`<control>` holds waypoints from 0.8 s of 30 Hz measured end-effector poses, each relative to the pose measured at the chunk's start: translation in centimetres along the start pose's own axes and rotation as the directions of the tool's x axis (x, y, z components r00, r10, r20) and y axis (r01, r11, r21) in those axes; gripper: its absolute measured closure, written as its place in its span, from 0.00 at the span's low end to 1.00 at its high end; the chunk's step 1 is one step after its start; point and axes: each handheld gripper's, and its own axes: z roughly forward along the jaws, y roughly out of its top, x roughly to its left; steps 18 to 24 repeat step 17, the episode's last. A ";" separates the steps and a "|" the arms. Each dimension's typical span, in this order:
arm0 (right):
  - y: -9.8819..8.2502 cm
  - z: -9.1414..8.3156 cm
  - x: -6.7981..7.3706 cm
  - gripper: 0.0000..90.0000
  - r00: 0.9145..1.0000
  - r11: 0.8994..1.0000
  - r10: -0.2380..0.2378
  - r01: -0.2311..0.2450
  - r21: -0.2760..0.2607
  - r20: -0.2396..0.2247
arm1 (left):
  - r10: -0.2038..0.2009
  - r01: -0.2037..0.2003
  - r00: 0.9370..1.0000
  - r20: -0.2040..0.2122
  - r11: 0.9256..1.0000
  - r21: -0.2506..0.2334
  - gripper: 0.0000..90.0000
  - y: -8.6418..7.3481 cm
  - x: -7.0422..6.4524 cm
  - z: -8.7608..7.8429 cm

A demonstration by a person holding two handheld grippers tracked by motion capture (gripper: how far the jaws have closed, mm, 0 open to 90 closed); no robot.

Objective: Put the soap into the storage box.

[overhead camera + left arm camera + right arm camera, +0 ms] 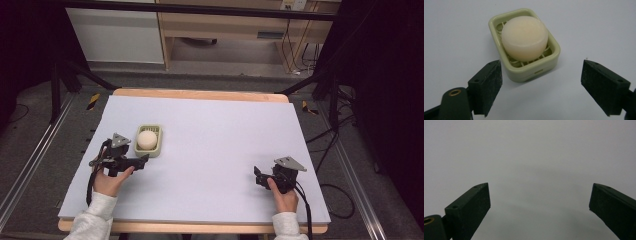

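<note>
Pale green plastic marks the soap dish (149, 141), left of centre in the high view on the grey counter (215, 150), with a round cream soap (147, 139) lying in it. The left hand-held gripper (142, 162) sits just below the dish, jaws pointing toward it; the right hand-held gripper (258, 176) rests well apart, at the lower right.

In the left gripper view the dish (534, 71) fills the upper middle with the soap (524, 37) on its slatted grid, and the jaws stand wide apart at the bottom corners, nothing between them. A good grasp would likely mean moving forward until the jaws straddle the soap's sides, then closing gently, since soap may slip.

In the right gripper view the jaws are spread over bare counter (531, 157).
</note>
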 end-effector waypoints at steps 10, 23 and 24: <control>0.0 0.0 0.0 0.04 1.000 1.000 0.002 -0.002 0.000 0.000 | 0.004 -0.004 1.000 -0.021 1.000 -0.013 0.18 -2.8 0.1 -0.9; 0.0 0.0 0.0 0.04 1.000 1.000 0.003 -0.003 0.002 -0.001 | 0.002 -0.002 1.000 -0.028 1.000 0.009 0.18 -4.2 0.6 -1.1; 0.0 0.0 0.0 0.04 1.000 1.000 0.003 -0.003 0.002 -0.001 | 0.002 -0.002 1.000 -0.028 1.000 0.009 0.18 -4.2 0.6 -1.1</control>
